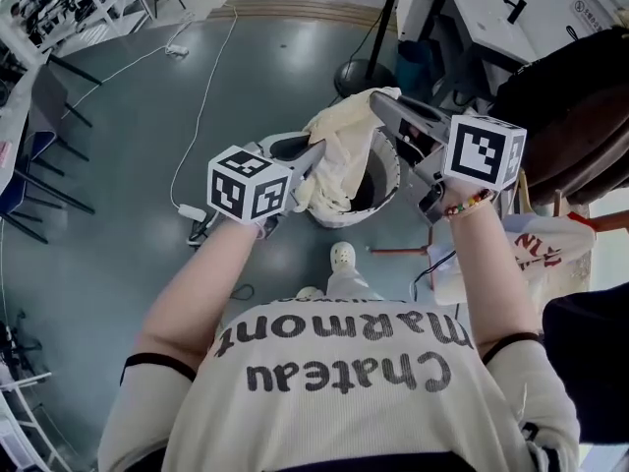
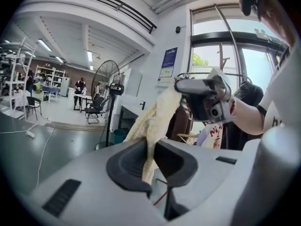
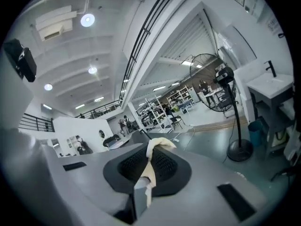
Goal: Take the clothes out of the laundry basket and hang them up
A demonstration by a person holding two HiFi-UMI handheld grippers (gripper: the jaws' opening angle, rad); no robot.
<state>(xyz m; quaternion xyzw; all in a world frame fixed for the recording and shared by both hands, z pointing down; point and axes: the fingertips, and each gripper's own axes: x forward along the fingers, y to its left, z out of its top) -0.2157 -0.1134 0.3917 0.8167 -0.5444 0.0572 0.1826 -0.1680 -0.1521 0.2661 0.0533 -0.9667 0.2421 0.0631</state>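
Garment (image 1: 339, 155) is up off the laundry basket (image 1: 392, 177), slung between both your grippers, with the lower part hanging over the basket mouth. The left gripper (image 1: 314, 151) has its jaws pinched on a fold of it; the left gripper view shows the cloth (image 2: 149, 126) running straight down between the pads. The right gripper (image 1: 381, 103) is clamped tight on a thin edge, with only a small tuft (image 3: 150, 161) poking past the tips.

Risks from here:
- The right grip is the weak one. It's a shallow bite on an edge, so a sideways pull to spread the garment could strip it out.
- The left bite holds a bunched fold (I can't tell which part of the garment), so it may open up twisted, and you may need to re-grip before it goes on a hanger.
- The tail is close to the basket rim. Move far or right too low and it could snag or tip the basket.
- The fan stand (image 1: 362, 72) is just beyond the basket. Keep the swing clear of it.

Look of it: cream, soft, thick-looking knit or fleece, crumpled, no clear collar or sleeve visible. It'll probably drape heavily and sag between the grips.

Around it: dark clothes (image 1: 570, 116) hang at the far right, and what looks like a rack rail (image 2: 209, 74) is by the window. A white tote bag (image 1: 545, 254) sits near right.
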